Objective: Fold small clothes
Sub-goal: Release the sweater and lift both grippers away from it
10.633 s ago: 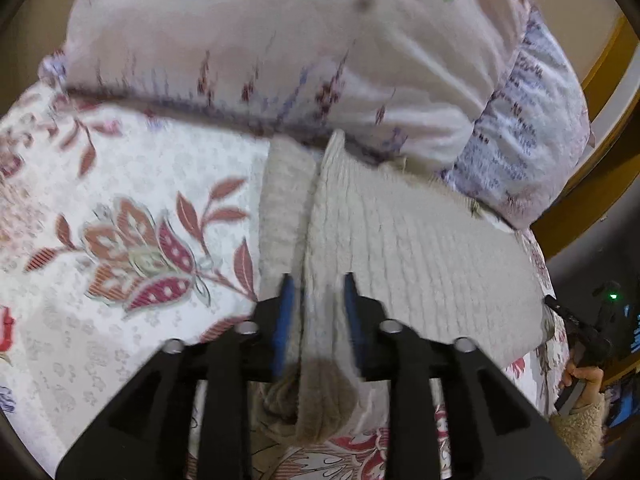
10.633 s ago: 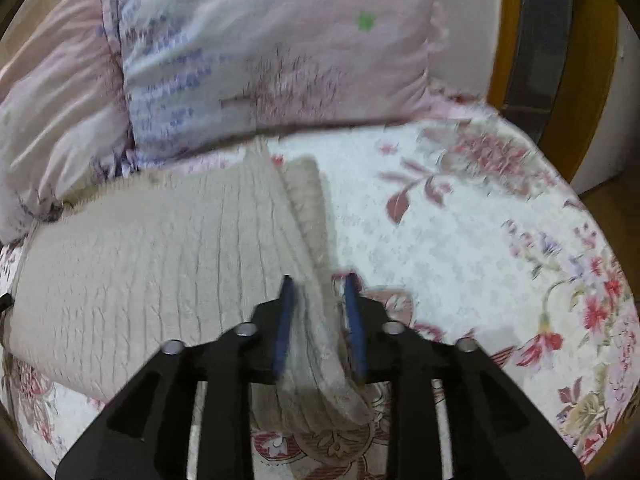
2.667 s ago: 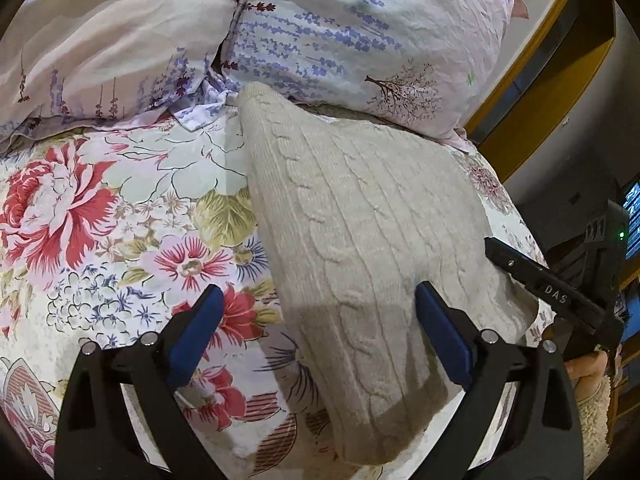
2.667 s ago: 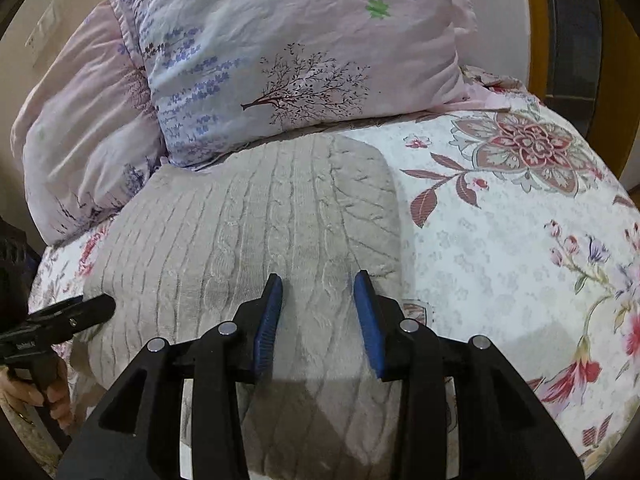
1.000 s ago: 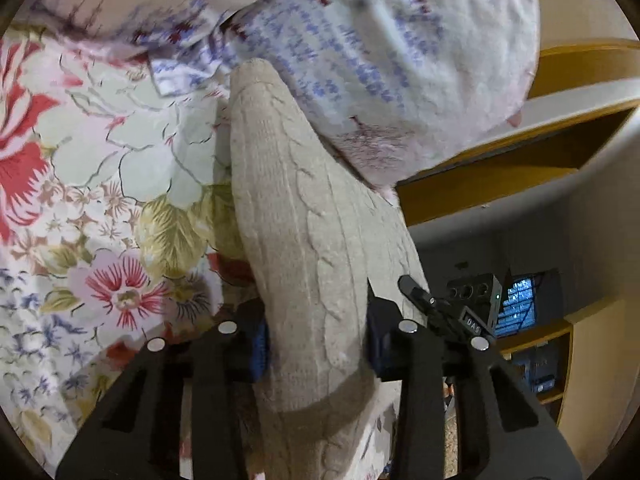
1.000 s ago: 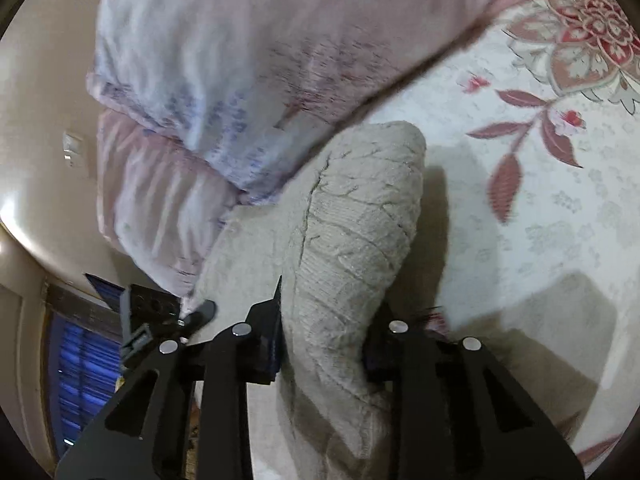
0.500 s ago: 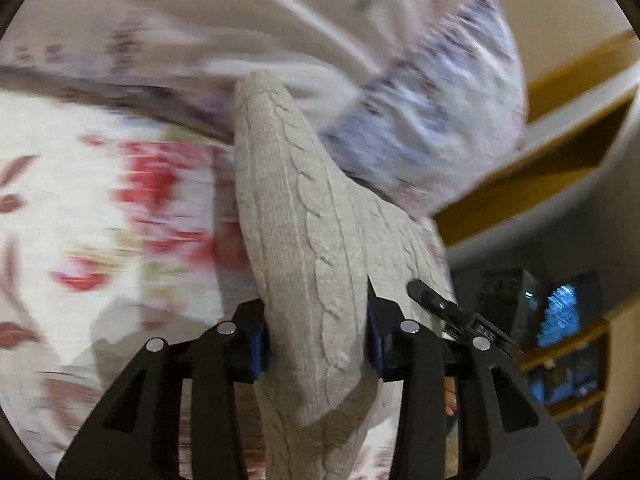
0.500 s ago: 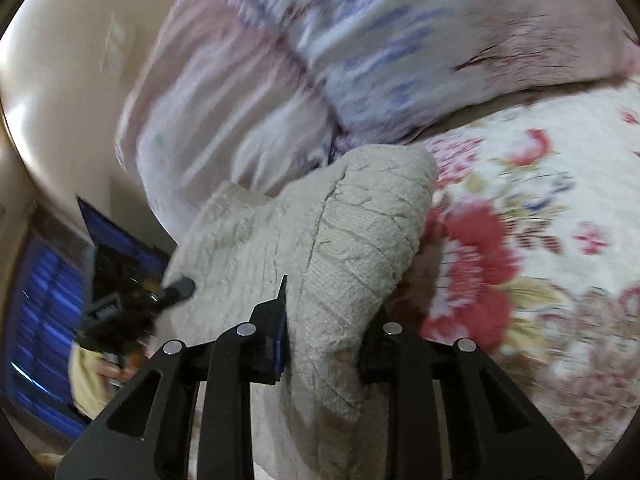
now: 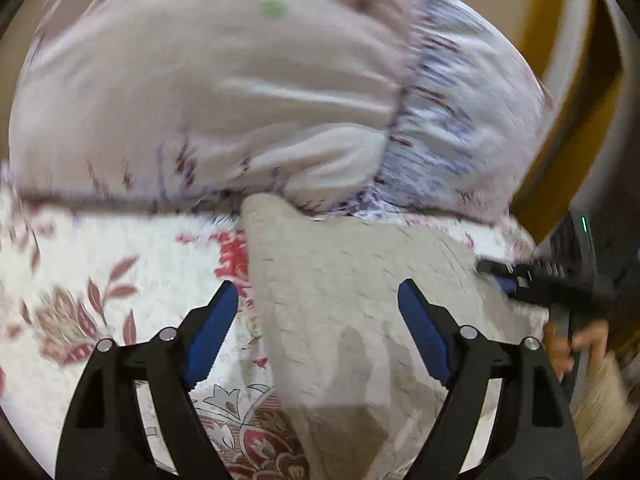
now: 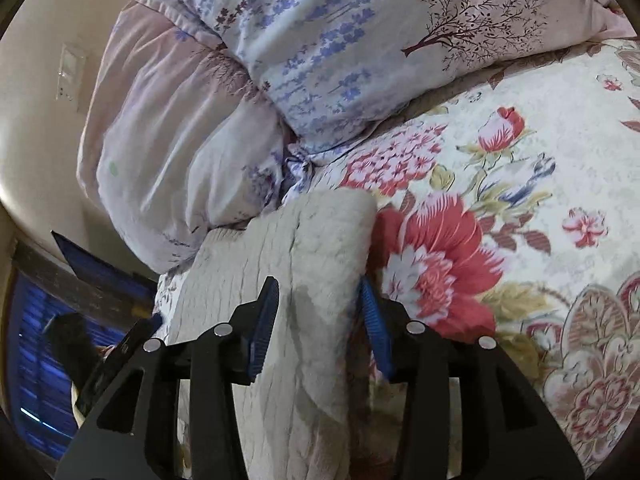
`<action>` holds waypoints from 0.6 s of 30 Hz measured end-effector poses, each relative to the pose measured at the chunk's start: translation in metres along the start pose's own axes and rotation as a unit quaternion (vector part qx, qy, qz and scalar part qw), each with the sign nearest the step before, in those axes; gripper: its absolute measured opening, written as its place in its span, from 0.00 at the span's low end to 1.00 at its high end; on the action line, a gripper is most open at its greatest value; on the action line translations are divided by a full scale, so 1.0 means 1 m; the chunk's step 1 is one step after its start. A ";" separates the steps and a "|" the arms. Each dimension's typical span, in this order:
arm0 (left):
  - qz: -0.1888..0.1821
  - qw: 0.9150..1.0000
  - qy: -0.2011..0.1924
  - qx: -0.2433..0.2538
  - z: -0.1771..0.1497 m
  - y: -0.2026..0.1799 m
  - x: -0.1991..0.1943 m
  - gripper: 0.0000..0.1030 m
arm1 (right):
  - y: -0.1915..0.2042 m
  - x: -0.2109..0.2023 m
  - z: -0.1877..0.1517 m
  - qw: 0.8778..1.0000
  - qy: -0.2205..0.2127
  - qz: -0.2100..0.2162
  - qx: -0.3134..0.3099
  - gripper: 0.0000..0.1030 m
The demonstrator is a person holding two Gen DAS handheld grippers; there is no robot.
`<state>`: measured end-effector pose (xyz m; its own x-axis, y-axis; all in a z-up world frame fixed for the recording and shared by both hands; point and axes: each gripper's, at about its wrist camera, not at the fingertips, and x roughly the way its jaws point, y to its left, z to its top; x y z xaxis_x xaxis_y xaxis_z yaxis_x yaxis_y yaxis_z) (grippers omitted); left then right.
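Note:
A folded beige cable-knit sweater lies on the floral bedspread, its far corner against the pillows. My left gripper is open wide, its blue pads either side of the sweater's left edge without pinching it. In the right wrist view the sweater runs between my right gripper's pads, which stand close on its thick right end; I cannot tell whether they still pinch it. The right gripper also shows at the right of the left wrist view.
Two pale pillows with lavender and tree prints stand against the wall behind the sweater. The floral bedspread spreads to the right. A wooden bed frame and a dark area with blue screens lie beyond the bed.
Both grippers carried the folded sweater across the bed and set it down by the pillows. My left gripper has let go and opened wide. My right gripper's jaws have widened slightly.

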<state>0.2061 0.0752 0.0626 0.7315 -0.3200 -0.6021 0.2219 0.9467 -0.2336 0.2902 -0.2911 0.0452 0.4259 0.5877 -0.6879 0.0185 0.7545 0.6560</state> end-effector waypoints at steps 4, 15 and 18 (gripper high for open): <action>0.021 0.998 0.016 0.055 -0.006 -0.026 0.008 0.82 | 0.023 -0.003 0.000 0.996 -0.053 -0.037 -0.059 0.09; 0.060 0.994 0.043 0.078 -0.018 -0.032 0.018 0.82 | 0.020 0.018 0.006 0.981 -0.035 -0.172 -0.076 0.16; 0.068 0.994 0.041 0.080 -0.020 -0.030 0.013 0.84 | 0.027 -0.002 0.002 0.981 -0.064 -0.163 -0.080 0.35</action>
<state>0.1964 0.0415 0.0464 0.7087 -0.1846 -0.6809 0.2295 0.9730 -0.0249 0.2921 -0.2727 0.0646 0.5318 0.2738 -0.8014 0.0343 0.9386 0.3434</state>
